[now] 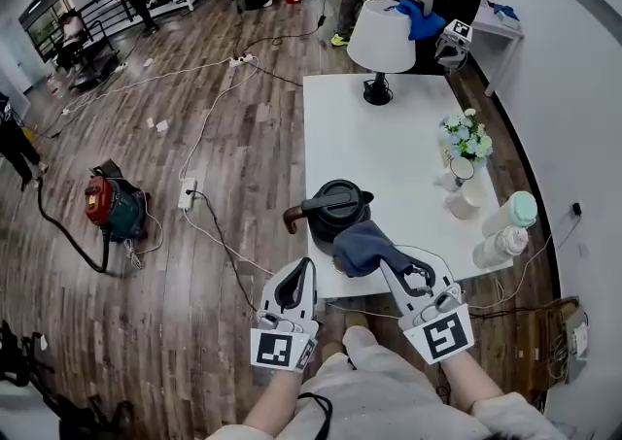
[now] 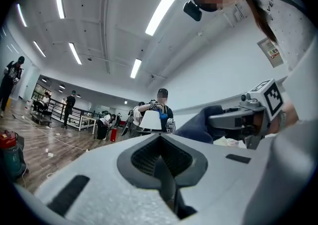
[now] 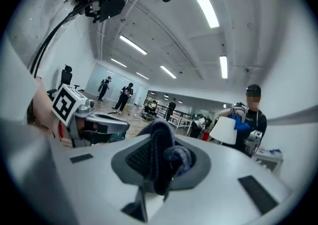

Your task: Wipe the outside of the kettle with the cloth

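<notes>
A black kettle [image 1: 337, 207] with a brown handle [image 1: 292, 220] stands near the front edge of the white table [image 1: 389, 147]. Just to its right, my right gripper [image 1: 386, 252] is shut on a dark blue-grey cloth [image 1: 362, 244], which bunches beside the kettle's body. In the right gripper view the cloth [image 3: 161, 154] fills the gap between the jaws. My left gripper [image 1: 303, 268] hangs in front of the table edge, below the kettle's handle, shut and with nothing in it. The left gripper view looks upward and shows the cloth [image 2: 198, 122] at right; the kettle is hidden there.
A white-shaded lamp [image 1: 381, 35] stands at the table's far end, with a person behind it wiping it with a blue cloth. Flowers [image 1: 466, 135], cups [image 1: 465, 197] and two bottles [image 1: 505, 229] line the right side. A red vacuum [image 1: 112, 205] and cables lie on the floor at left.
</notes>
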Available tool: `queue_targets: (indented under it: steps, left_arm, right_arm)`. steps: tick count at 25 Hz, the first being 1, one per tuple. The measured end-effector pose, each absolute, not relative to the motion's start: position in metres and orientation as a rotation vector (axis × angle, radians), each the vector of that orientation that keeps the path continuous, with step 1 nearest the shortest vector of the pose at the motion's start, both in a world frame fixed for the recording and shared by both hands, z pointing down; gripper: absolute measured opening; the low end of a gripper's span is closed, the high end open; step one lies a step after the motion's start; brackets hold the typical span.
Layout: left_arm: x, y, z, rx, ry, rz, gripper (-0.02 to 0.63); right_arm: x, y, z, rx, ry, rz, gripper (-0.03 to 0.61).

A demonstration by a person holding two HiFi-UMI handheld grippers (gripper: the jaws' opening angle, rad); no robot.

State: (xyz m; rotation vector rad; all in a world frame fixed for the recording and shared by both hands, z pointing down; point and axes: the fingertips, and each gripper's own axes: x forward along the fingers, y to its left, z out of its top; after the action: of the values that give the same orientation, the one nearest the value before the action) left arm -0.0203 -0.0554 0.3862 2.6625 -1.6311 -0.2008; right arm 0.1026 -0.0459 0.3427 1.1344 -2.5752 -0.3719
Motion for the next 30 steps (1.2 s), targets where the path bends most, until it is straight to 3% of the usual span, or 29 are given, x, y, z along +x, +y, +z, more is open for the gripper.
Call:
queue_targets:
  steps: [9,30]
  left_arm:
    - [-0.017,-0.010,0.411,2.673,-1.554,-0.198,0.006]
    - [-0.006,0.027,0.405,2.627,-1.537,-0.248,0.006]
  right_arm:
    - [0.126,0.018,0.406,1.355,-2.480,0.107,0.051]
    - [0.124,0.041,0.399,1.438,-2.544,0.230,0.051]
